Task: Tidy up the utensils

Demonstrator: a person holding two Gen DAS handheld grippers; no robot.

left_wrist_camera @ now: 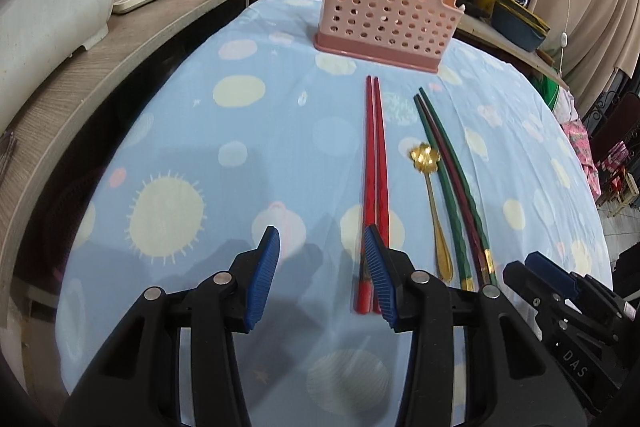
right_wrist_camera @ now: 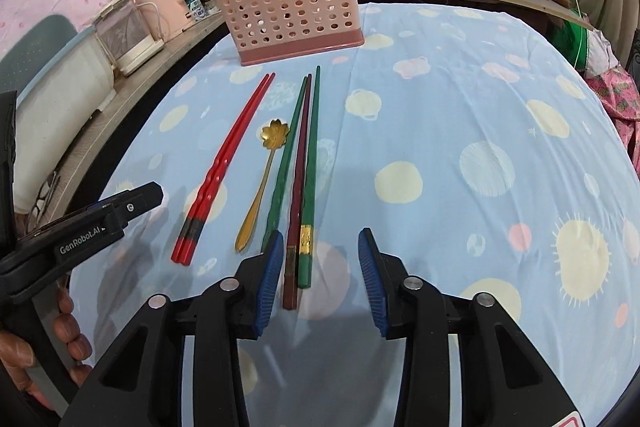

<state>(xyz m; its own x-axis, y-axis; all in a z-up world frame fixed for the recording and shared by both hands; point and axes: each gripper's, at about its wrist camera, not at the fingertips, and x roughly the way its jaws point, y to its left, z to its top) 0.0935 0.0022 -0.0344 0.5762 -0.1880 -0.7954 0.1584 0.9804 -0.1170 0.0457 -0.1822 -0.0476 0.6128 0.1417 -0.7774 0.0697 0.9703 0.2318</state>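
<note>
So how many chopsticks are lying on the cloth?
5: two red chopsticks left of the gold spoon, then green, maroon and green on its right. None seem hidden.

five chopsticks (right_wrist_camera: 224,167), one gold spoon (right_wrist_camera: 262,183), one pink holder (right_wrist_camera: 288,11)

Pale blue tablecloth (left_wrist_camera: 168,131) printed with cream suns, yellow and white dots and small pink shapes; pink perforated utensil caddy (left_wrist_camera: 384,7) on a darker pink base. Red chopsticks (left_wrist_camera: 376,163) with a dark band near the thick end, two green chopsticks (right_wrist_camera: 310,163) with gold bands, one maroon chopstick (right_wrist_camera: 299,179), gold flower-bowled spoon (right_wrist_camera: 264,171). Black grippers with ribbed blue pads: left gripper (left_wrist_camera: 324,279), right gripper (right_wrist_camera: 318,283).
</note>
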